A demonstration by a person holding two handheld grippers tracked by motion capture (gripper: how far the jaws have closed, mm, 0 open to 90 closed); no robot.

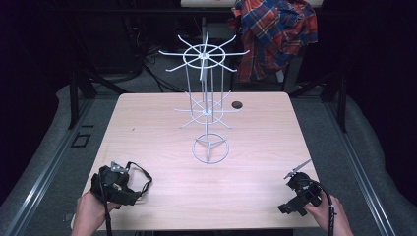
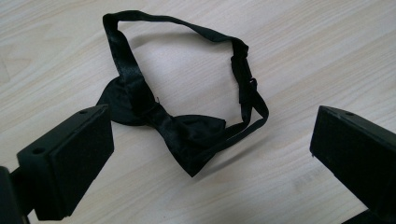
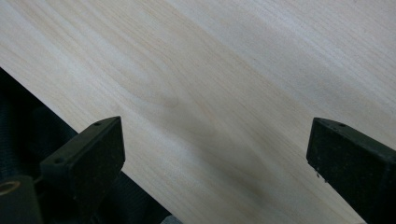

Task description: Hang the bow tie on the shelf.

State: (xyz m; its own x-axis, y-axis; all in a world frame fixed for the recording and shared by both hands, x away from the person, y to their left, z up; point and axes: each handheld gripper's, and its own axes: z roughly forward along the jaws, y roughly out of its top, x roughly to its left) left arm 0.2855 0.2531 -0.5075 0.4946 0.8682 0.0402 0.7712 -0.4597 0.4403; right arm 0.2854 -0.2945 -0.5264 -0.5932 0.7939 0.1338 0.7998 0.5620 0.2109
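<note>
Pale wood-grain table (image 1: pixel 162 113) sits in a dark room, with grey floor around it and a red-and-blue plaid shirt (image 1: pixel 275 32) draped over something beyond the far edge. Near the table's middle stands a white wire display rack (image 1: pixel 209 113): a ring base, a thin upright post and two tiers of spoke-like hooks, all of them bare.

A black bow tie (image 2: pixel 187 133) with its neck strap looped and clasped lies flat on the wood at the near left corner. The left gripper (image 1: pixel 115 184) hovers right over it; in the left gripper view its black jaws stand wide apart on either side of the bow, not touching it. The left hand (image 1: pixel 88 211) grips the tool from the near edge.

At the near right corner the right gripper (image 1: pixel 300 189) is held low by the right hand (image 1: pixel 329 214), well apart from both the tie and the rack. Its jaws are also spread wide, with only bare wood between them.

Judging by the layout, the job is likely to hang the bow tie on one of the rack's hooks, and it is at its very start: nothing is picked up, nothing is on the rack. What remains is closing on the tie or its strap, lifting it, carrying it toward the middle and far side, and slipping the loop over a hook.
</note>
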